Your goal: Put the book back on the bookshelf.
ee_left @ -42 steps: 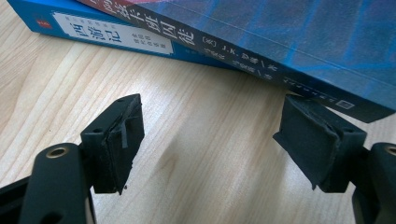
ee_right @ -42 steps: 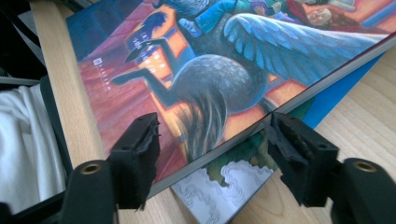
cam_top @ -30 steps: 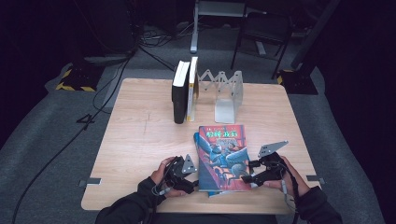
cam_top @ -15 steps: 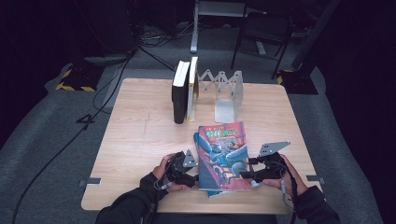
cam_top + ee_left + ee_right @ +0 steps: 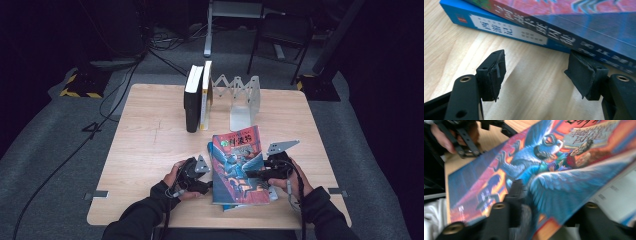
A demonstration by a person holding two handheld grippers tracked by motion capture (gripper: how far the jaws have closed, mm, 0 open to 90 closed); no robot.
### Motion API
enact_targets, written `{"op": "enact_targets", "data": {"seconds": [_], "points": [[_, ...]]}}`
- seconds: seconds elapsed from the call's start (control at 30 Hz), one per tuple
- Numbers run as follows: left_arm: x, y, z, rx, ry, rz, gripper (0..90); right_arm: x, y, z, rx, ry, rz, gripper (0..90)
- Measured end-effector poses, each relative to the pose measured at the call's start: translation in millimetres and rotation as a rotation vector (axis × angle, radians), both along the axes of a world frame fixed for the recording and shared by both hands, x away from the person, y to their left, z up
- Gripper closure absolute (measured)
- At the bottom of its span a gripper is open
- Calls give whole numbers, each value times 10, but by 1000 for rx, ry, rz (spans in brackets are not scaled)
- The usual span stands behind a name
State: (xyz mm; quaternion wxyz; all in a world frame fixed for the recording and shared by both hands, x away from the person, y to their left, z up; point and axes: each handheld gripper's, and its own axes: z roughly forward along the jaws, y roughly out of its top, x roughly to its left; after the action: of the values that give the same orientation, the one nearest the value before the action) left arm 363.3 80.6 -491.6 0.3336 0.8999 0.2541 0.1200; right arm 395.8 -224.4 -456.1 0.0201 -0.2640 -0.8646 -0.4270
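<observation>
Right gripper has its fingers clamped on the right edge of the colourful illustrated book, one finger on the cover, the other under it; in the right gripper view that edge looks tilted up off the blue book beneath it. Both lie stacked at the near middle of the tabletop, the blue one peeking out at the bottom and left. Left gripper sits just beside the stack's left edge, fingers spread wide and holding nothing, bare wood between them, spines right ahead. Far side of the tabletop: a black book and a white-and-yellow book stand upright against the left end of a silver accordion bookend rack, free space to their right. Judged progress: looks like books are being shelved upright, two done, two left. The top book is gripped but not carried yet; lifting, standing it on edge and slotting it in the rack remain, then the blue one. Left gripper seems placed to steady or take the spine side.
</observation>
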Motion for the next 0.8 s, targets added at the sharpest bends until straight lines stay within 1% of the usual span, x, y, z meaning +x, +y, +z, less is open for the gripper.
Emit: {"op": "enact_targets", "data": {"seconds": [0.07,0.13,0.17,0.23,0.33,0.37,0.4,0.43,0.5,0.53,0.6,0.67,0.7,0.8], "points": [[34,0,-1,-1,-2,7,317,13,7,1,2,-11,17,671],[74,5,1,-2,-10,17,320,7,-14,8,28,-16,12,711],[100,10,1,-2,-10,20,322,-4,-18,9,36,-28,13,724],[158,27,6,-13,-8,42,330,-26,-15,16,36,-45,13,730],[227,54,20,-35,-20,68,347,-43,-25,19,56,-60,15,739],[254,58,30,-40,-14,69,347,-57,-31,24,66,-74,20,743],[281,66,38,-45,-23,80,346,-66,-32,31,68,-82,24,744],[306,73,44,-51,-22,83,347,-80,-34,42,75,-91,27,746],[329,79,48,-56,-21,87,346,-92,-35,48,84,-99,29,748],[347,78,48,-57,-31,90,346,-104,-33,52,88,-106,32,749],[397,69,51,-49,-31,101,347,-129,-31,59,99,-125,41,756],[450,77,54,-58,-29,111,348,-154,-24,68,106,-144,49,759],[450,77,54,-58,-29,111,348,-154,-24,68,106,-144,49,759],[553,98,79,-85,-31,133,351,-181,-22,91,116,-171,60,764]]}}
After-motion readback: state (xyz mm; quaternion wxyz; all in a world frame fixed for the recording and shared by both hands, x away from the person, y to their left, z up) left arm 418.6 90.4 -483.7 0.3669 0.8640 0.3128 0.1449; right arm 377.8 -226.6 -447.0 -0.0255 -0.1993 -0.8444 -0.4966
